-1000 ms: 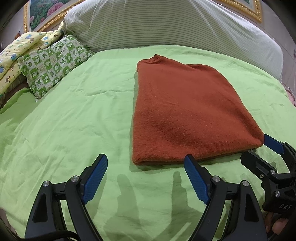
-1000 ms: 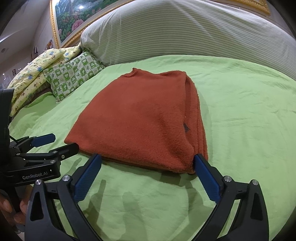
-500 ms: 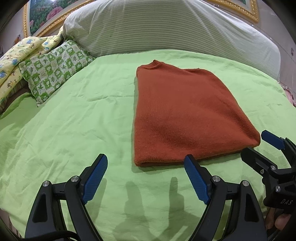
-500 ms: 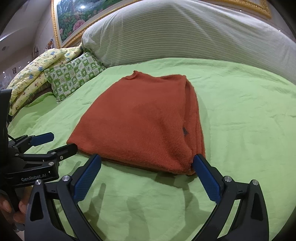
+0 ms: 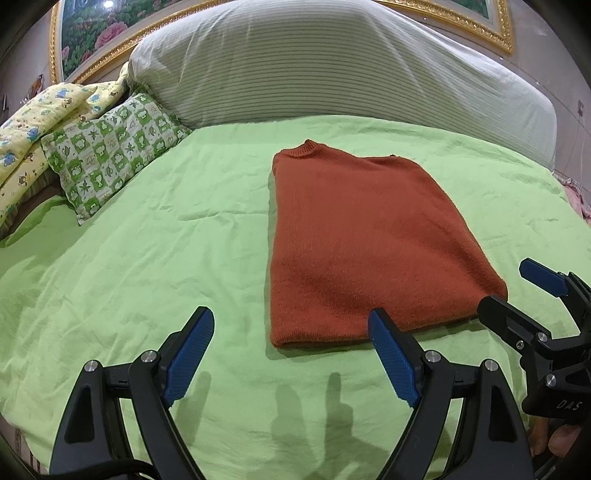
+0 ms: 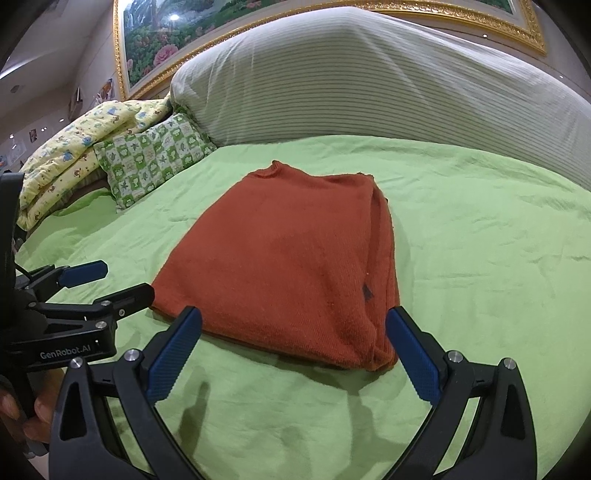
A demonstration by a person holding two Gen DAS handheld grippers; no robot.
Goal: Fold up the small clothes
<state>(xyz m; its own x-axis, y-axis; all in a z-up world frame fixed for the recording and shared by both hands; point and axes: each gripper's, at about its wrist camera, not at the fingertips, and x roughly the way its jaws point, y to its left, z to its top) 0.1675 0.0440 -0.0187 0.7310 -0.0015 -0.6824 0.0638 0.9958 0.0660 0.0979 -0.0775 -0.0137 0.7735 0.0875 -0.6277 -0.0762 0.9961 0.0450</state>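
Observation:
A rust-orange knit sweater [image 5: 362, 236] lies folded lengthwise on the green bedsheet [image 5: 166, 240], collar at the far end; it also shows in the right wrist view [image 6: 291, 258], with layered edges along its right side. My left gripper [image 5: 291, 350] is open and empty, just short of the sweater's near hem at its left corner. My right gripper [image 6: 293, 349] is open and empty, just short of the near hem at its right corner. Each gripper shows in the other's view: the right gripper [image 5: 517, 291] and the left gripper [image 6: 107, 280].
A large striped grey pillow [image 5: 332, 66] lies along the headboard. A green checked pillow [image 5: 110, 155] and a yellow printed quilt [image 5: 33, 122] lie at the far left. A gold-framed picture [image 6: 221, 22] hangs behind. The green sheet [image 6: 480, 240] spreads all around the sweater.
Both grippers have drawn back a little from the sweater's near hem and lifted slightly, staying open. The sweater has not moved.

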